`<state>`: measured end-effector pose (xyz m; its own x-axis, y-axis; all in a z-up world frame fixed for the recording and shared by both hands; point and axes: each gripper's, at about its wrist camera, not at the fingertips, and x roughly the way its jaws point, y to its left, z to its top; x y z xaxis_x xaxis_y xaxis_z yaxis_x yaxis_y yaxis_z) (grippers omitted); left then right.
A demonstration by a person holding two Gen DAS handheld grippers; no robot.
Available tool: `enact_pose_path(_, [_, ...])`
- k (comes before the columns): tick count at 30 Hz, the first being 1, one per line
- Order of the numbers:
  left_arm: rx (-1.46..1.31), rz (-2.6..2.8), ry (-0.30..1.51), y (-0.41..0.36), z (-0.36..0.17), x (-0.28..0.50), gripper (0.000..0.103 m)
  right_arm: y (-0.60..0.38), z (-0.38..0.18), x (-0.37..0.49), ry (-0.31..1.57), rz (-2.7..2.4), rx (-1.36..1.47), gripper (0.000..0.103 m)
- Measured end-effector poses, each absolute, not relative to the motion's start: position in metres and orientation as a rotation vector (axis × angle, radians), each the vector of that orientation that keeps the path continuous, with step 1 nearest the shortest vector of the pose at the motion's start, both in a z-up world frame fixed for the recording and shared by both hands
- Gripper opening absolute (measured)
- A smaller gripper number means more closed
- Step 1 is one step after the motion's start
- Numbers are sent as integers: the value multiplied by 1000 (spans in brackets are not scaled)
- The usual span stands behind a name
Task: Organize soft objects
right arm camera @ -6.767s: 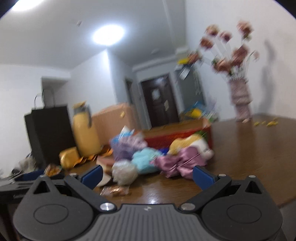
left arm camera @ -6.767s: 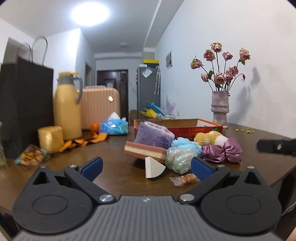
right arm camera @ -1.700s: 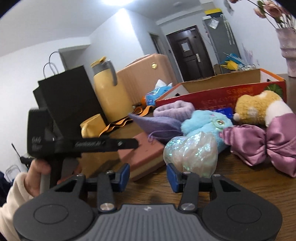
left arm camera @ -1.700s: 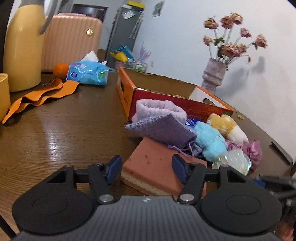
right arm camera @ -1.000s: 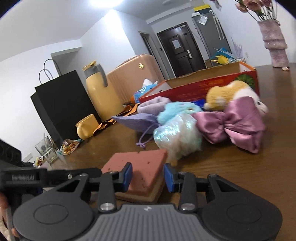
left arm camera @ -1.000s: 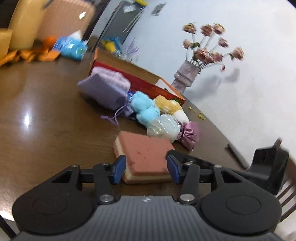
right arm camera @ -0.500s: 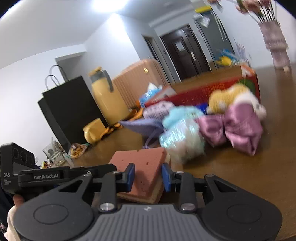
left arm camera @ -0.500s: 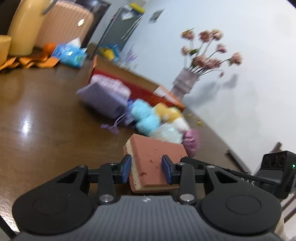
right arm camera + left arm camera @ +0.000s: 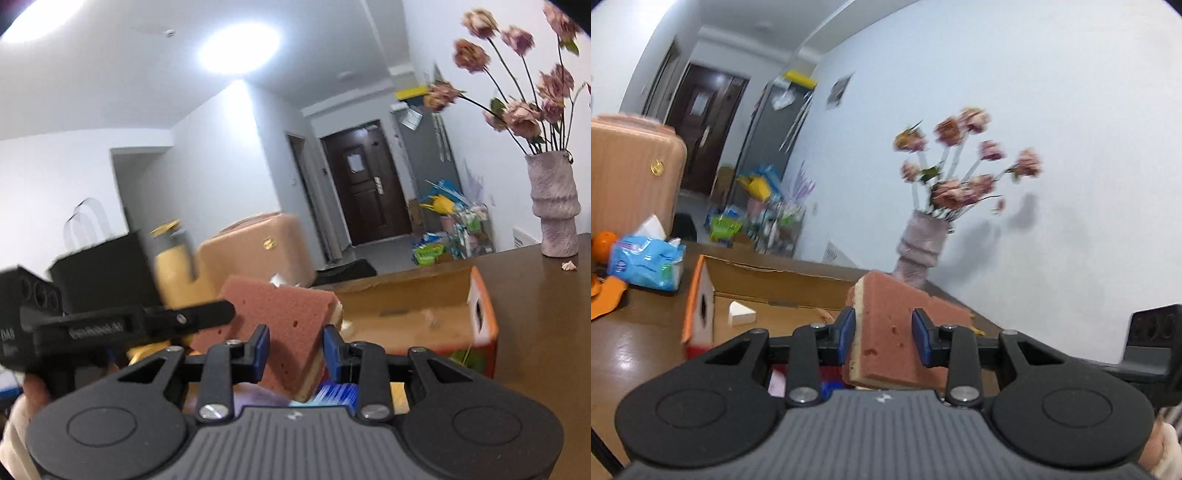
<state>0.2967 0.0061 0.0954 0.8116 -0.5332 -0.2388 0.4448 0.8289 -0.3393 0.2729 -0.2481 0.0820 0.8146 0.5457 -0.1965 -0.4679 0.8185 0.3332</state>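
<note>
We've got both grippers, left gripper (image 9: 882, 335) and right gripper (image 9: 295, 350), clamped on the pink sponge (image 9: 886, 325); cardboard box (image 9: 775, 284) at 11 o'clock holds a white wedge (image 9: 740, 314).

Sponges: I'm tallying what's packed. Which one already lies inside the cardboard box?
The small white wedge-shaped sponge, on the floor of the orange-sided cardboard box. The pink-and-cream rectangular sponge is held aloft by the left tool and the right tool.

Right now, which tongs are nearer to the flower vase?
Right. The vase stands ahead and rightward of the right tongs; the left tongs grip the sponge from the far side.
</note>
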Motion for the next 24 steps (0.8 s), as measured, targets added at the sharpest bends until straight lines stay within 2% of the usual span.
enact_pose_path(5, [-386, -501, 526, -30, 83, 396, 33, -277, 88, 371, 385, 442, 325, 31])
enact_pose_path(10, [-352, -438, 663, -72, 51, 458, 33, -289, 59, 451, 530, 338, 298, 31])
enact_pose_path(14, [-362, -417, 784, -87, 23, 491, 33, -302, 32, 482, 663, 292, 336, 30])
enact_pose_path(18, [-281, -444, 769, -93, 19, 488, 34, -294, 28, 475, 644, 268, 246, 34])
enact_pose_path(20, [-267, -475, 755, -95, 22, 482, 34, -289, 31, 470, 621, 257, 194, 42])
enact_pose_path(24, [-210, -478, 695, -91, 42, 467, 38, -285, 47, 455, 575, 252, 148, 42])
